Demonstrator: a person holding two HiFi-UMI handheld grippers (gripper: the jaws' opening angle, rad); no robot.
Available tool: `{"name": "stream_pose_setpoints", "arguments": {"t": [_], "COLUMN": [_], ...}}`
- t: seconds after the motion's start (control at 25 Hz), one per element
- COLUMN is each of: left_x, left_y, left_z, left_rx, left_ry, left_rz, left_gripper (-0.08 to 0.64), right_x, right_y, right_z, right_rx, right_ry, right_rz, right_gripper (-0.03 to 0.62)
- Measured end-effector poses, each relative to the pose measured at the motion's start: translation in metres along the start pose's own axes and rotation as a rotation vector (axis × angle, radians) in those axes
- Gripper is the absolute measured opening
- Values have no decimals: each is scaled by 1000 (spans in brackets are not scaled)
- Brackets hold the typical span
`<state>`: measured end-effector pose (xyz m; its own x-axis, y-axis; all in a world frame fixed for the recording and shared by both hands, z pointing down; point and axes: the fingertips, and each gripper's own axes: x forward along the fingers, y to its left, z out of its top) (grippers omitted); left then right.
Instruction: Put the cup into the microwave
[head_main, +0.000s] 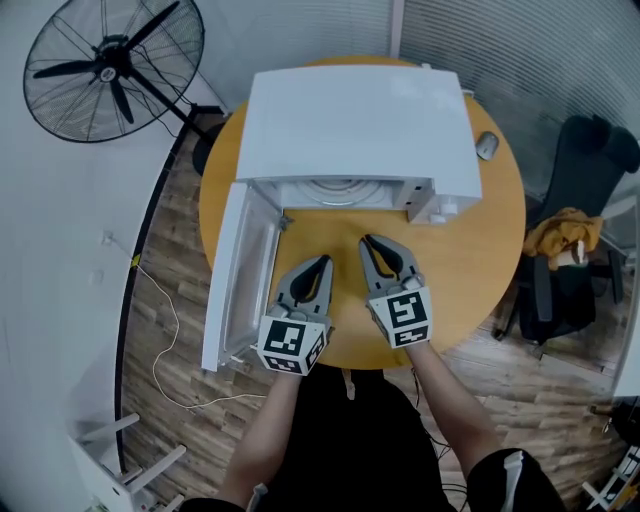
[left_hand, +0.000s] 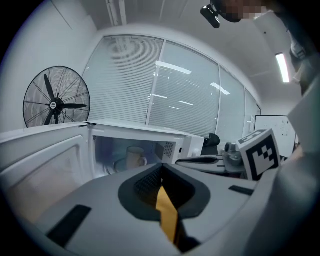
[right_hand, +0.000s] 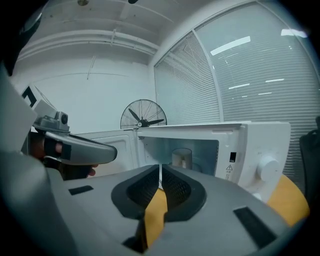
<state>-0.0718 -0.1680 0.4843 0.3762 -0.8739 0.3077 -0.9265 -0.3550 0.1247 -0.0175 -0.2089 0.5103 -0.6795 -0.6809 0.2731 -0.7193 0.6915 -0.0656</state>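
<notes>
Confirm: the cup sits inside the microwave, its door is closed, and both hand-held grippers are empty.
No: the door stands open, as the head view shows. The cup sits inside the microwave, and the left hand-held gripper and right hand-held gripper are empty.

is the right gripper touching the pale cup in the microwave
Apart: right gripper view shows the pale cup well beyond the right gripper, jaws shut, empty.

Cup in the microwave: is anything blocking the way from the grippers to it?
No, nothing visible. The cup sits inside the microwave, whose door is swung open to the left. Between the left gripper, the right gripper and the opening lies only bare table.
</notes>
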Motion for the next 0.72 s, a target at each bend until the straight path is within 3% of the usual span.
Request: {"name": "stream_pose_setpoints", "arguments": {"t": [0.72], "left_x": [-59], "left_y": [-28], "left_z": [-1], "left_rx": [9], "left_ry": [-10], "left_rz": [-115], "left_gripper": [-5], "right_x": [-71], "right_y": [61], "right_z": [13], "right_rx": [49], "right_ry": [6], "right_rz": [-52], "right_gripper": [9]}}
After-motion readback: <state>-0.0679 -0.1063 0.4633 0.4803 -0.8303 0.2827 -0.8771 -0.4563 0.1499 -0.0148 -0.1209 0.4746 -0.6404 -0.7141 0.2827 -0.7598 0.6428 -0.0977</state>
